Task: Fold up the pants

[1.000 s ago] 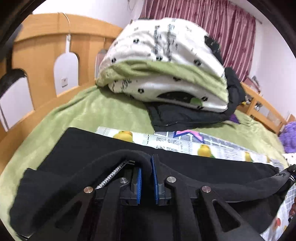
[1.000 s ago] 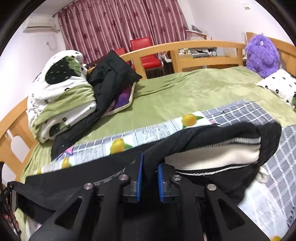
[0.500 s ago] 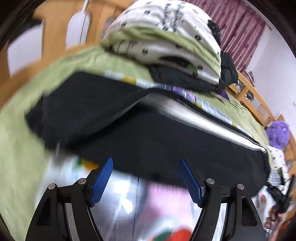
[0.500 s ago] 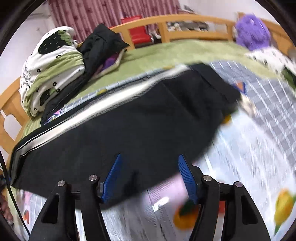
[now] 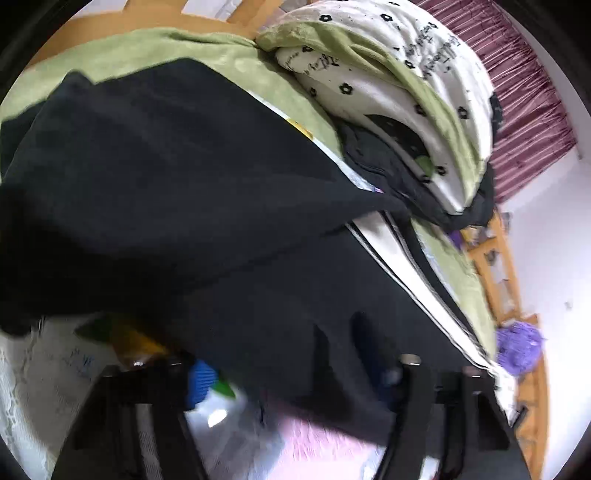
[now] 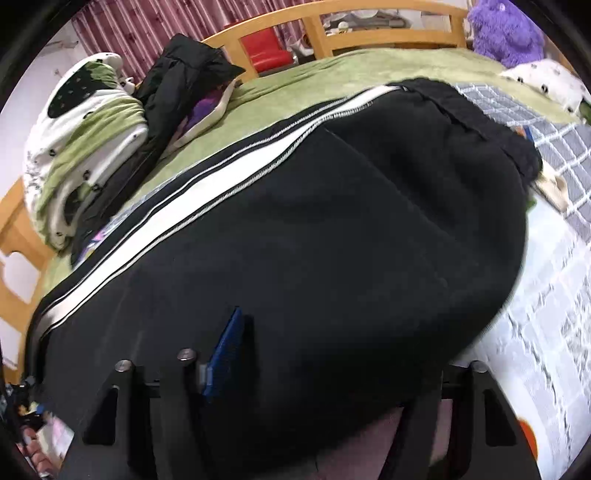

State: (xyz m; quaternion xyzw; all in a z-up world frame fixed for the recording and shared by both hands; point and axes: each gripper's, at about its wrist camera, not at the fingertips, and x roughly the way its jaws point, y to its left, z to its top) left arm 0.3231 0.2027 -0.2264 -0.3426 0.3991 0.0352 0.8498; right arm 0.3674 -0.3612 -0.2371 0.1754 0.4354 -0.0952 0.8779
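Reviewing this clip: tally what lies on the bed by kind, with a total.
Black pants: 1
Folded green-and-white quilt: 1
Black jacket: 1
Purple plush toy: 1
White flower-print pillow: 1
Printed checked sheet: 1
Total: 6

Both grippers, left gripper point(image 5: 295, 373) and right gripper point(image 6: 325, 354), look the same: black angular fingers, silver screws, ribbed blue pads point(image 6: 225, 354).

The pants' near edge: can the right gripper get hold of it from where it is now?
Probably yes. The black pants lie flat on the bed, their near hem already between the closing fingers of the right gripper, and nothing else lies in between.
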